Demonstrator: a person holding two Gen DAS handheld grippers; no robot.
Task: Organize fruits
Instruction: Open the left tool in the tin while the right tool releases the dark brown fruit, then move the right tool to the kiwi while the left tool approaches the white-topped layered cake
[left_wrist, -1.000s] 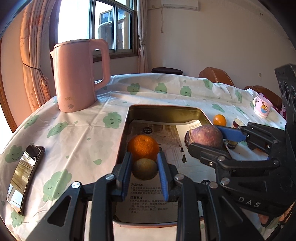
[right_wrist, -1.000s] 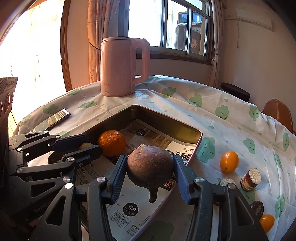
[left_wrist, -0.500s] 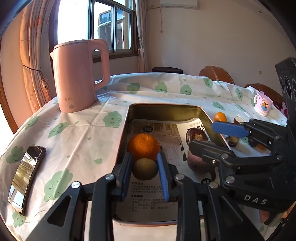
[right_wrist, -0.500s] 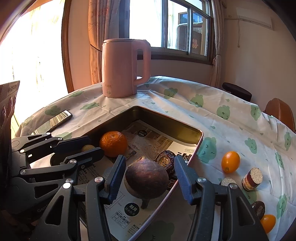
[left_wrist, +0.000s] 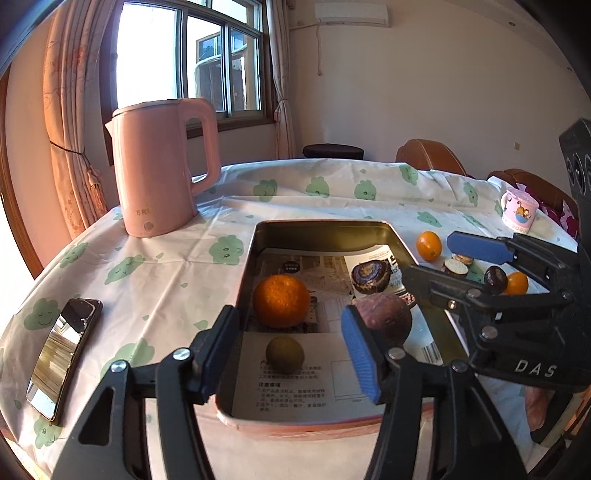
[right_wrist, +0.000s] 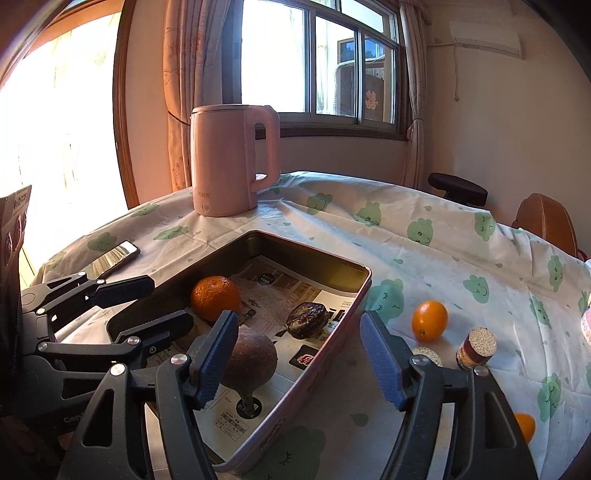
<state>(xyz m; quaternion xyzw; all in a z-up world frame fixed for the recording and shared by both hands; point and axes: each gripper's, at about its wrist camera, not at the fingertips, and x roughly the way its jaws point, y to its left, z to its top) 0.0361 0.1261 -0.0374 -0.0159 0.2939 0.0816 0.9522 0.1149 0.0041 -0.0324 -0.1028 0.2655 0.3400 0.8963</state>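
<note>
A metal tray (left_wrist: 325, 225) (right_wrist: 364, 286) lined with newspaper holds an orange (left_wrist: 281, 301) (right_wrist: 215, 298), a small green-brown fruit (left_wrist: 285, 353), a dark wrinkled fruit (left_wrist: 370, 272) (right_wrist: 307, 319) and a large brown-purple fruit (left_wrist: 388, 319) (right_wrist: 251, 357). My left gripper (left_wrist: 291, 354) is open, with the small fruit lying free between its fingers. My right gripper (right_wrist: 299, 358) is open over the tray's right rim, the large fruit resting by its left finger. It also shows in the left wrist view (left_wrist: 439, 262).
A pink kettle (left_wrist: 159, 166) (right_wrist: 232, 158) stands behind the tray. A phone (left_wrist: 62, 350) (right_wrist: 114, 256) lies to the left. On the cloth right of the tray are small oranges (right_wrist: 429, 319) (left_wrist: 429, 245), cork-like pieces (right_wrist: 476, 347) and a dark fruit (left_wrist: 495, 280). A pink cup (left_wrist: 519, 214) stands far right.
My left gripper opened and let go of the small fruit. My right gripper lowered the large fruit into the tray, released it, opened wider and shifted right.
</note>
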